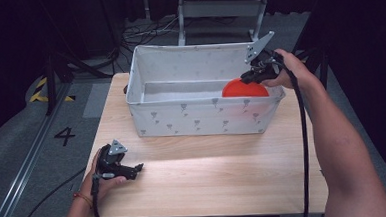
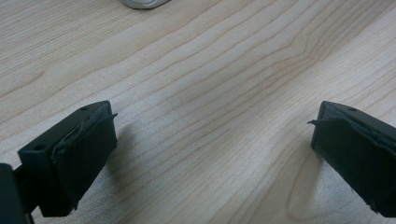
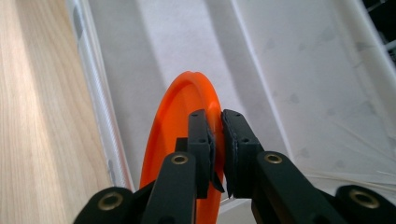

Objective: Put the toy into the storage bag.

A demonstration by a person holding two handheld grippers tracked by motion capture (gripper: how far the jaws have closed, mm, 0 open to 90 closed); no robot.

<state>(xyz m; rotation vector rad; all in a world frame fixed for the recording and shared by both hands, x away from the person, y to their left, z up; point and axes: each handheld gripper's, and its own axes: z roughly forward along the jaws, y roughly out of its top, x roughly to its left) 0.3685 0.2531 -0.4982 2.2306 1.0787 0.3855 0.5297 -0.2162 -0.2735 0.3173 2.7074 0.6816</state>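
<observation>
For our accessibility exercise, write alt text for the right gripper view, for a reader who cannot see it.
The right tool pinches the rim of an orange plate, held on edge inside a white fabric bin. The two black jaws are closed on the rim. A wooden table shows at the left, outside the bin wall.

Two black handheld grippers are seen, left gripper (image 1: 134, 170) and right gripper (image 1: 247, 77). A grey three-cornered plate with small holes is mounted atop each. A black cable trails from each. Brass-coloured screws are set in the right gripper's linkages. Worn black padding lines the jaws. Forearms are bare; an orange-brown wristband (image 1: 83, 198) is worn on the left wrist.
</observation>
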